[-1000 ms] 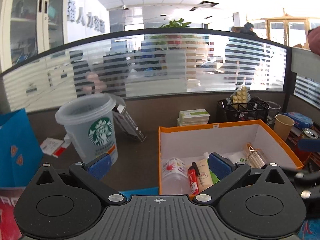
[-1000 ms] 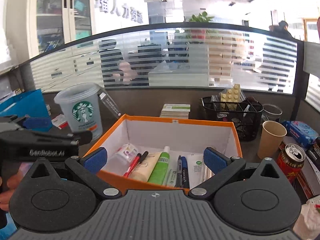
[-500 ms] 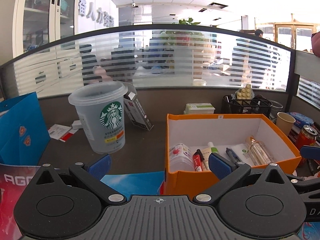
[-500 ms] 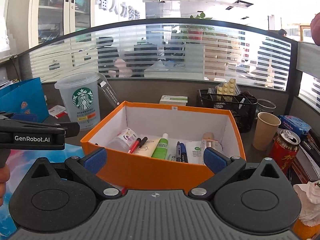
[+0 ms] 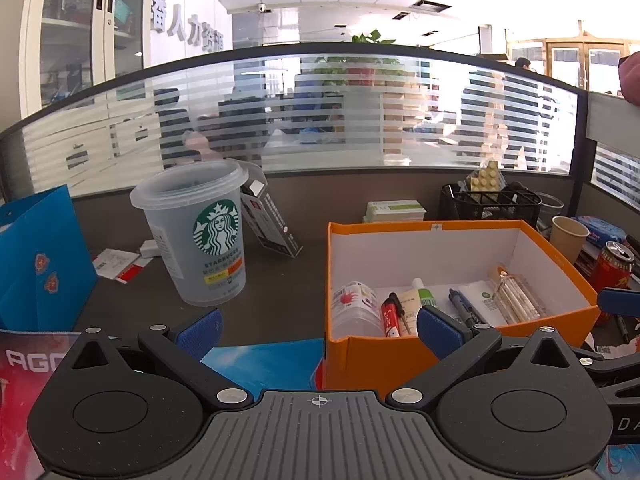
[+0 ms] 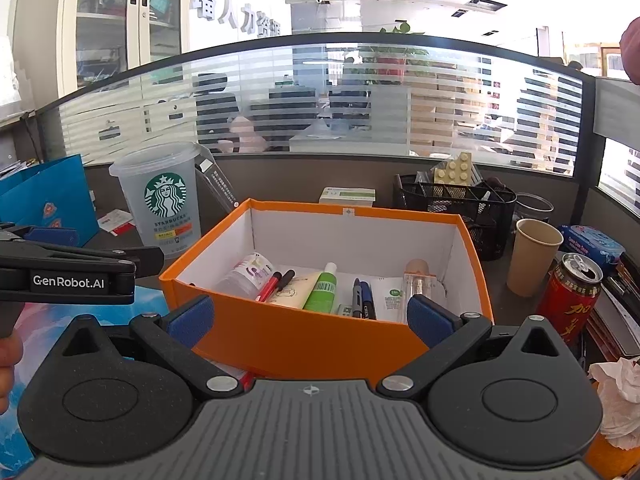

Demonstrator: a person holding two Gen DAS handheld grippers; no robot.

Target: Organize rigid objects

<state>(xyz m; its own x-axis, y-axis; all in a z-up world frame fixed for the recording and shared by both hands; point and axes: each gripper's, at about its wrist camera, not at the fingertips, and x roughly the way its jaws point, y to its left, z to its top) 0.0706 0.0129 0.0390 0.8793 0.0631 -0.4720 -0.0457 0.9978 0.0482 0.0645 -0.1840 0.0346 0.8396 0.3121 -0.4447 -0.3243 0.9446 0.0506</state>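
Right wrist view, Starbucks cup [image 6: 164, 200], GenRobot.AI left claw [image 5: 318, 330] and right claw [image 6: 308, 316] both spread, empty

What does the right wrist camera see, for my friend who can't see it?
An open orange box holds a green tube, pens and a small bottle, beyond the open, empty right gripper. A Starbucks cup stands left; a red can right.

Both hand-held grippers are pulling back and rising from the orange box [image 6: 304, 340]. The left hand-held gripper [image 5: 318, 330] is now showing the box's near wall at five o'clock, where its pads sat over the contents before. The right hand-held gripper [image 6: 308, 316] is revealing more bare surface [image 5: 276, 280] and the whole red can [image 6: 570, 296] at three o'clock.
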